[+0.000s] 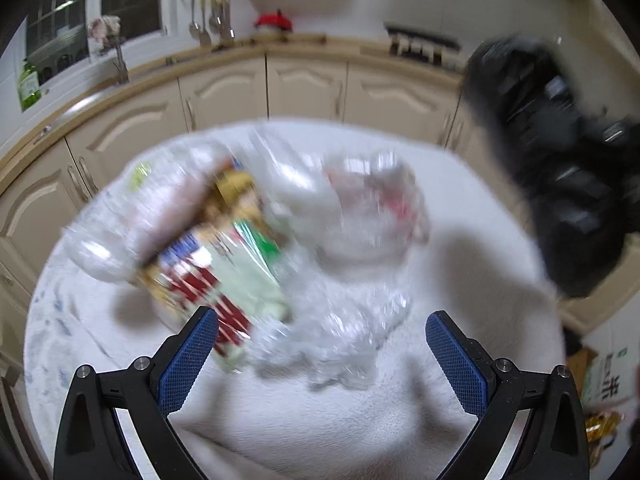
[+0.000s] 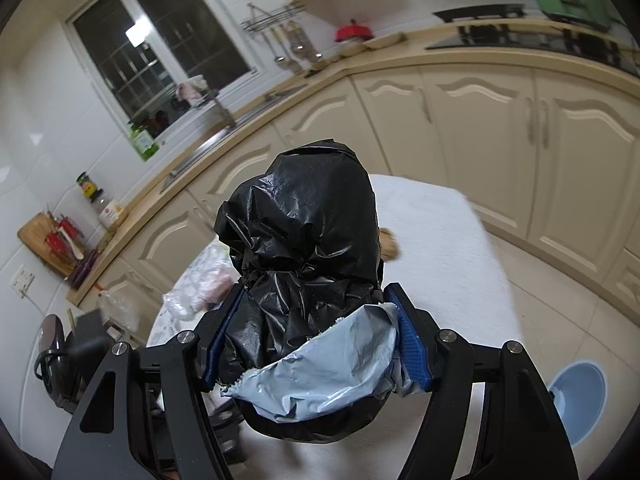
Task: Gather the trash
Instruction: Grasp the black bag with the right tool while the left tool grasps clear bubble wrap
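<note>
Your left tongs (image 1: 322, 330) stood wide apart above the white-covered desk (image 1: 480, 280), with nothing pressed between their blue pads (image 1: 188, 364). Just ahead of them lay the trash: a printed snack wrapper (image 1: 216, 264) in red, gold and green, and crumpled clear plastic (image 1: 348, 328) beside it (both badly blurred, so finer detail was lost). Your right tongs (image 2: 316, 332) were clamped on a black trash bag (image 2: 304, 216), bunched up between the fingers, with a pale blue plastic piece (image 2: 320, 368) caught at its lower edge. A blue bin (image 2: 580, 392) sat on the floor to the right.
</note>
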Available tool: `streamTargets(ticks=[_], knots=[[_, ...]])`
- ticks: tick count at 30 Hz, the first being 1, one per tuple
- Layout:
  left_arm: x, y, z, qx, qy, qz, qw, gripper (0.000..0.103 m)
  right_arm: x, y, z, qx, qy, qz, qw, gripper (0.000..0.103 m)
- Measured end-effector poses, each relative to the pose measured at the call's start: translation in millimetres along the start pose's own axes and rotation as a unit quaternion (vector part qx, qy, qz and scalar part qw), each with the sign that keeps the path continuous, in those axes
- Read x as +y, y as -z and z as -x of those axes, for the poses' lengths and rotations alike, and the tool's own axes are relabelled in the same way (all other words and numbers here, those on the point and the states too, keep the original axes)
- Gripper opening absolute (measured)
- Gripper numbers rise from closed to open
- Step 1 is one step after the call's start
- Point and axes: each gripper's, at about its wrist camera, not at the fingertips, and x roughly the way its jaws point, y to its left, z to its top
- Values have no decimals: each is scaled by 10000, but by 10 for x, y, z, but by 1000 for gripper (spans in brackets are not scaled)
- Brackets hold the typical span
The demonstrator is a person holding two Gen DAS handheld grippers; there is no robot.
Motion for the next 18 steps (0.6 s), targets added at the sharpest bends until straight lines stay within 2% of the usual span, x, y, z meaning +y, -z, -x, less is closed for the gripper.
streamTargets(ticks=[2,4,6,8,12,18], knots=[[-9,17,-122,180,57,57,9998,87,-106,15,61,-22,65,-86,9999,70],[-41,-15,-95,11,115,12,9999,69,-171,28,104,-41,97,-143,9998,70],[-22,-44,-149,135,233,59,9996,27,-249,44,154,-53,126,-213,9997,70],[15,-35,-232,265,340,90,9990,25,-308,55,177,-53,122,-280,9995,70],[26,18,-209,227,412,21,9989,21,-391,94,234,-68,128,-345,9993,70],[64,48,133,-93,576,81,9983,20,-542,135,349,-133,160,-479,9986,70]])
